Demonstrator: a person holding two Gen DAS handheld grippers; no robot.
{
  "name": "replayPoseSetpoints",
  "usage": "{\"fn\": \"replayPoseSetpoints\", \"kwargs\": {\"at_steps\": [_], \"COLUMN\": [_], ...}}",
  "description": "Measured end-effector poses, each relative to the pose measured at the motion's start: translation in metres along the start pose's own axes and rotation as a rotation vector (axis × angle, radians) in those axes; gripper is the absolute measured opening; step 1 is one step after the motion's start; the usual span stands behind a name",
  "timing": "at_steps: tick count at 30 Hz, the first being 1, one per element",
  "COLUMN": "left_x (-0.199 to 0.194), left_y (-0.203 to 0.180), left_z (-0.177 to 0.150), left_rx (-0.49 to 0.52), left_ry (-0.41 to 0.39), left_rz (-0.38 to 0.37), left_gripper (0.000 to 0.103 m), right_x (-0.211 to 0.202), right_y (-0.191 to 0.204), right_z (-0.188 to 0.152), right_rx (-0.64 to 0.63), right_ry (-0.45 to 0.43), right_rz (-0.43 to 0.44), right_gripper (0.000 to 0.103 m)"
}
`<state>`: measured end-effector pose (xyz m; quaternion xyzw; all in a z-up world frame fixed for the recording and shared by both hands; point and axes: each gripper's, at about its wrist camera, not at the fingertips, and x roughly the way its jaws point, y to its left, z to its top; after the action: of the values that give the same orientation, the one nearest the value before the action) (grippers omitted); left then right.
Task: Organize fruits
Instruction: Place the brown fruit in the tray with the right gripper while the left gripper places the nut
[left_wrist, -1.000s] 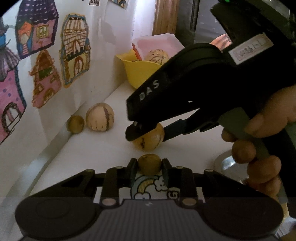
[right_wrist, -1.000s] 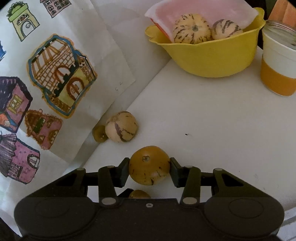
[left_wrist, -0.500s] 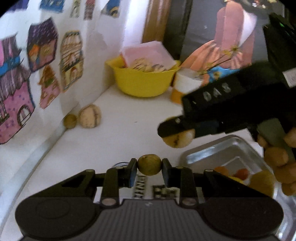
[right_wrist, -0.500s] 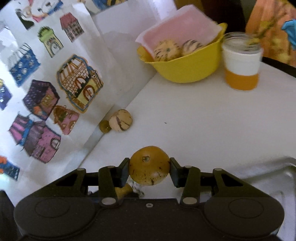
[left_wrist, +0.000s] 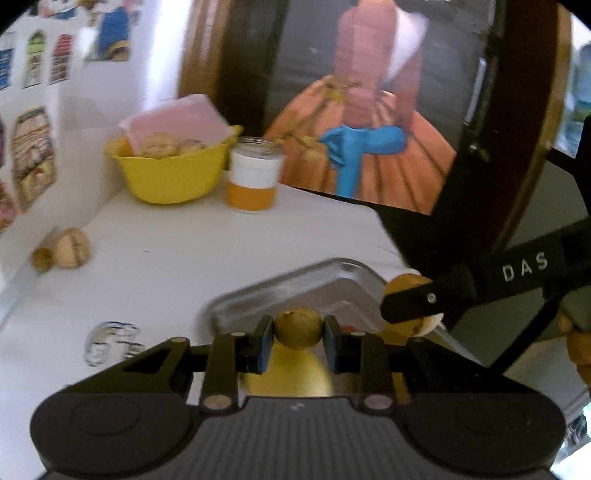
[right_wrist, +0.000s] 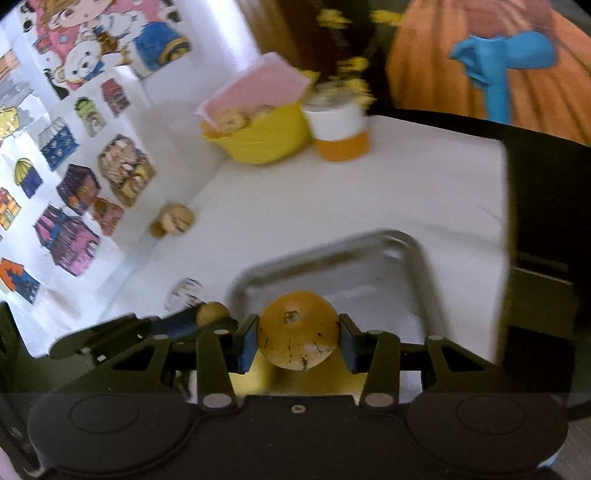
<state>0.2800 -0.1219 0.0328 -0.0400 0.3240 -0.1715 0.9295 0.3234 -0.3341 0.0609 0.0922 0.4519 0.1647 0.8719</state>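
Right wrist, orange fruit (right_wrist: 297, 329) clamped between claw (right_wrist: 297, 338) fingers

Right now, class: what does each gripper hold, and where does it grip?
Left gripper clamps a small brownish fruit by its sides; right gripper clamps a larger orange fruit likewise.

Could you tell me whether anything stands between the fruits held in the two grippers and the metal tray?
Nothing visible does. The left gripper holds a small brown fruit and the right gripper an orange fruit, both over the metal tray. The tray's far part looks bare; its near part is hidden.
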Motion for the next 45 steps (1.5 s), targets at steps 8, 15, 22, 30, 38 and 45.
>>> {"fn": "replayPoseSetpoints", "kwargs": {"at_steps": [8, 15, 22, 30, 38, 45], "left_x": [0.001, -0.003, -0.001, 0.004, 0.004, -0.012], "left_y": [-0.034, -0.048, -0.051, -0.046, -0.042, -0.039], "left_z": [-0.014, -0.027, -0.034, -0.035, -0.036, -0.035], "left_rx": [0.052, 0.118, 0.148, 0.125, 0.102, 0.077], "left_ry": [0.045, 0.090, 0.130, 0.167, 0.170, 0.136], "left_rz": [-0.049, -0.055, -0.039, -0.040, -0.020, -0.038], "left_gripper": [0.031, 0.031, 0.032, 0.032, 0.043, 0.059], "right_x": [-0.024, -0.020, -0.012, -0.004, -0.005, -0.018], "right_y": [-0.038, -0.041, -0.037, -0.035, -0.037, -0.035], "right_z": [-0.031, -0.054, -0.060, -0.066, -0.070, -0.074], "right_rx": [0.022, -0.007, -0.027, -0.054, -0.048, -0.059], "right_ry": [0.002, 0.020, 0.038, 0.062, 0.058, 0.032], "right_rz": [-0.043, -0.045, -0.051, -0.061, -0.054, -0.067], "right_gripper": [0.046, 0.046, 0.046, 0.047, 0.053, 0.067]}}
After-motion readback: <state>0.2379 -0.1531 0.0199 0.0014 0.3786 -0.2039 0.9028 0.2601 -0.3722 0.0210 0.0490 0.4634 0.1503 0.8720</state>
